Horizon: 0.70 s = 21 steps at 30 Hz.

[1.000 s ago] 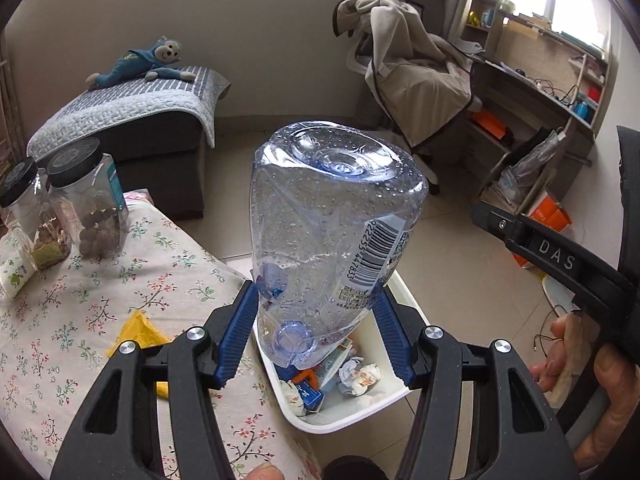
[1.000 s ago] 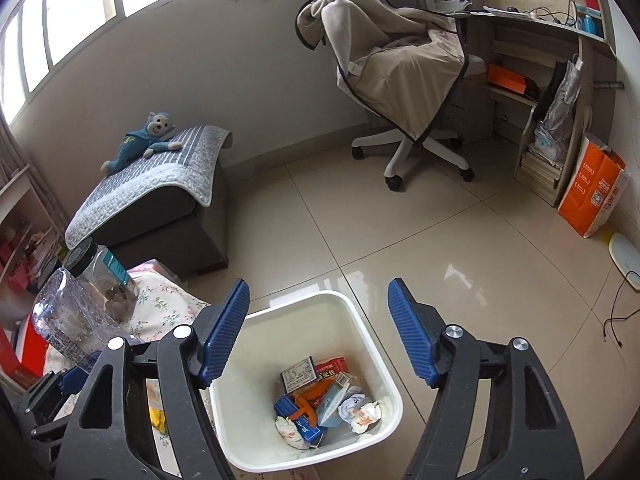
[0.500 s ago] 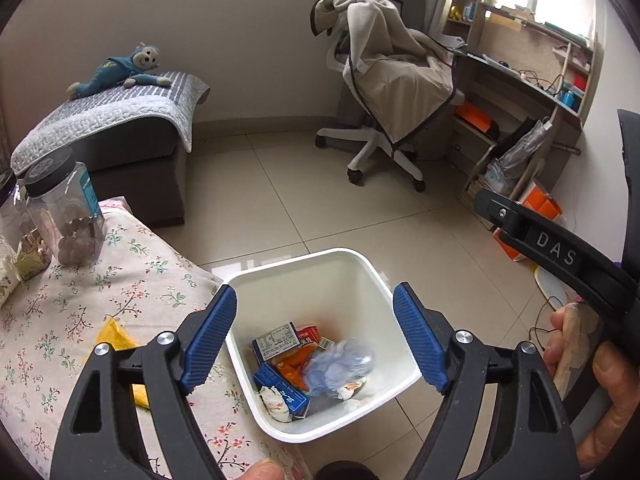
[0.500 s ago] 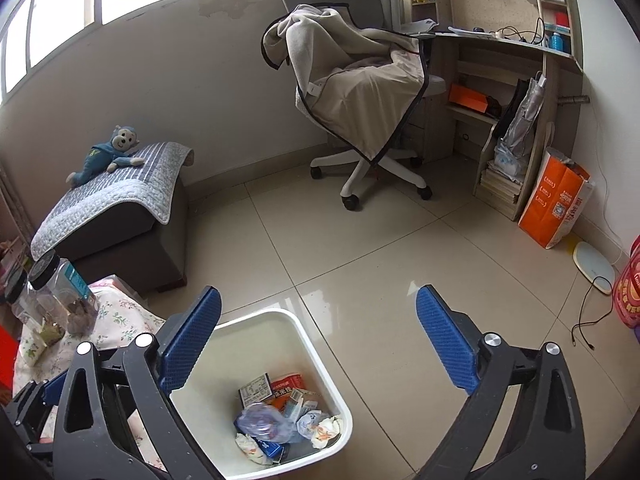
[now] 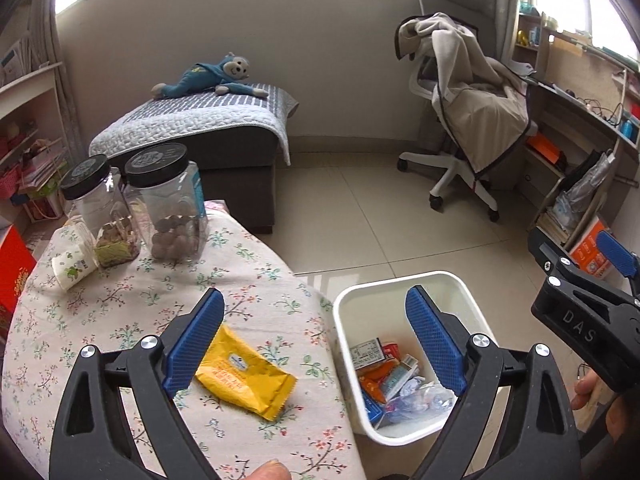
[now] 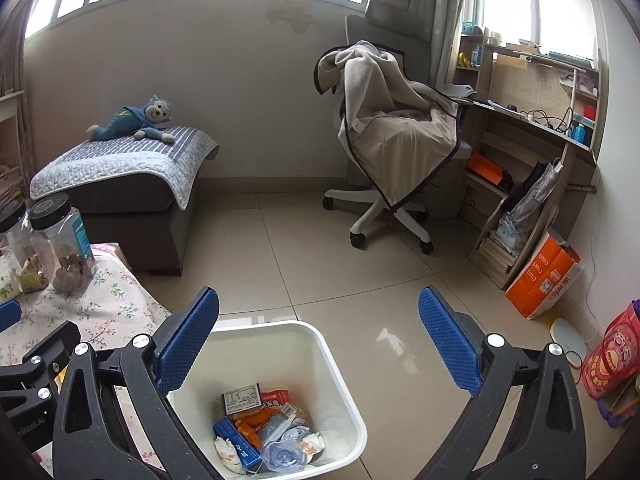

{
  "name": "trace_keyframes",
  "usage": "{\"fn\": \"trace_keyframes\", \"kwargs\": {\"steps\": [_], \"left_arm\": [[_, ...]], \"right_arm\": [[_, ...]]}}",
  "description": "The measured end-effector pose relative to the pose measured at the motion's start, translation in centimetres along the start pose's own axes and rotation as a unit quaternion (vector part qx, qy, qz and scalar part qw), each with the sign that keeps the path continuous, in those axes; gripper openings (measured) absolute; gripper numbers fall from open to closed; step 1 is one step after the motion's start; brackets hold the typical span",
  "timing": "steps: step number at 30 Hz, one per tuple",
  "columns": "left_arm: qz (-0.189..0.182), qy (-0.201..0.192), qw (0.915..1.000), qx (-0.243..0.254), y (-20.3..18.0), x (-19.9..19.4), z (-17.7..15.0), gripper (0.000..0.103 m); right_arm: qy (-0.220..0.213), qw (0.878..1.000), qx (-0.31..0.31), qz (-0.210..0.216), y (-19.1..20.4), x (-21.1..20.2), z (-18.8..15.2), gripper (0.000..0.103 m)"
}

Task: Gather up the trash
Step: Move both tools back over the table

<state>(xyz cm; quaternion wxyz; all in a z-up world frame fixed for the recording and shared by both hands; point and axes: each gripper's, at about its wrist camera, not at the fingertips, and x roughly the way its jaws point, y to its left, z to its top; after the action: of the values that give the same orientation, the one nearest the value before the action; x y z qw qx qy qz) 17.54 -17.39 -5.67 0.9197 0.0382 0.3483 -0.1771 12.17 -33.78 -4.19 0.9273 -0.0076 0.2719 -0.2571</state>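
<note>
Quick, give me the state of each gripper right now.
Left gripper: open, holding nothing; its jaws have just been opening, above the yellow snack packet.
Right gripper: open, holding nothing, above the white plastic bin.

In the left wrist view, the packet [image 5: 245, 376] lies on the tabletop [image 5: 120, 300] at lower centre, with two jars [image 5: 168, 204] behind it at centre left. The bin [image 5: 400, 280] stands on the floor just right of the tabletop's edge, holding the bottle [image 6: 285, 456] among other trash. The chair [image 5: 460, 120] sits at upper right.

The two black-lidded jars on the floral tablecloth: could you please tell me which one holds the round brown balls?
The larger jar, nearer the table's floor-side edge, with a blue label. Its smaller neighbour holds pale and green contents instead.
</note>
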Motion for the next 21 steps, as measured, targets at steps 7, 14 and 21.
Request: {"fn": "trace_keyframes", "kwargs": {"steps": [7, 14, 21], "left_arm": [[0.040, 0.004, 0.9988, -0.027, 5.5, -0.1, -0.5, 0.090], [0.091, 0.036, 0.9936, -0.057, 11.4, 0.6, -0.8, 0.091], [0.148, 0.088, 0.9838, -0.051, 19.5, 2.7, -1.0, 0.091]], "right_arm": [[-0.002, 0.998, -0.049, 0.029, 6.2, -0.8, -0.1, 0.096], [0.013, 0.994, -0.089, 0.062, 11.5, -0.7, -0.6, 0.096], [0.082, 0.971, -0.186, 0.123, 17.9, 0.9, -3.2, 0.096]]}}
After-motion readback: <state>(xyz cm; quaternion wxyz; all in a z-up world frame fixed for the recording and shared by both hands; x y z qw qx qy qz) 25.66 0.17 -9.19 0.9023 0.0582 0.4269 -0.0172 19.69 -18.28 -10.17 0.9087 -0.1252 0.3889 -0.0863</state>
